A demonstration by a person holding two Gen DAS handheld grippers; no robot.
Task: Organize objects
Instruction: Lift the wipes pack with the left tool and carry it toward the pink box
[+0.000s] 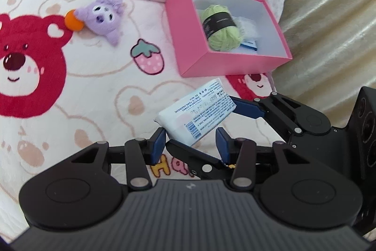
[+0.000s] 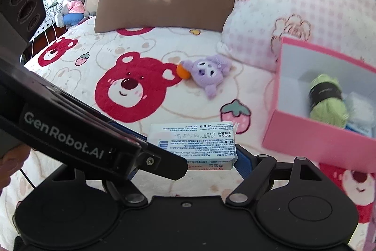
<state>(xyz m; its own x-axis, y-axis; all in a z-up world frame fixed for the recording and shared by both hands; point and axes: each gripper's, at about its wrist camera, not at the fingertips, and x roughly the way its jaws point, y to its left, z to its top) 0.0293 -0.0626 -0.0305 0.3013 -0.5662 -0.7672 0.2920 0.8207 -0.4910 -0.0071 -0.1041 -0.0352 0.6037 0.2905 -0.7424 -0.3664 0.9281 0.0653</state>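
Left wrist view: a tissue pack (image 1: 197, 113) is pinched by the right gripper (image 1: 202, 126) above the bedspread (image 1: 82, 91), near a pink box (image 1: 188, 39). The left gripper (image 1: 191, 144) is spread beneath it, gripping nothing

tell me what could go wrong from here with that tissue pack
1. The right gripper holds the tissue pack only near one end, so the soft pack may sag or slip out.
2. The open left gripper sits close under the pack and could knock it or the right fingers.
3. The pink box already holds green yarn, so the pack might catch on the rim.
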